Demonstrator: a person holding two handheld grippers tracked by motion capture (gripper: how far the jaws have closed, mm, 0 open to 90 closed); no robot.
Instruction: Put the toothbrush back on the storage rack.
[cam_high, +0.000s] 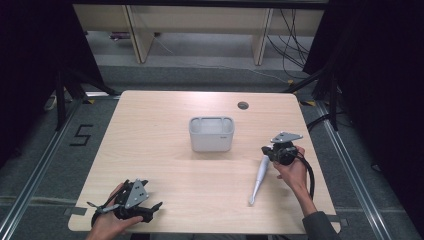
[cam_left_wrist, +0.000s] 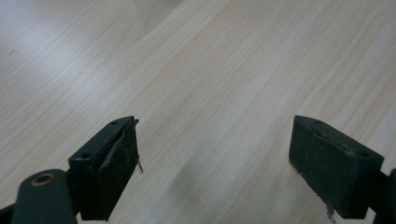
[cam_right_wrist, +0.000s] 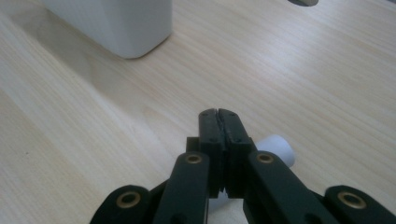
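Table (cam_high: 165, 165): white tool (cam_right_wrist: 276, 148) just under shut right gripper (cam_right_wrist: 218, 114) jaws.

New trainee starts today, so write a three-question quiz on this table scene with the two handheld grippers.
1. True or false: the white bin stands upright near the middle of the table.
2. Which gripper has its jaws spread apart? A) left gripper B) right gripper
3. Fill in: the white stick-shaped tool lies on the table with its upper end under the ____ gripper.

Key
1. True.
2. A. In the left gripper view the jaws stand wide with bare wood between them; in the right gripper view the jaws meet, and whether they pinch the tool is hidden.
3. right.
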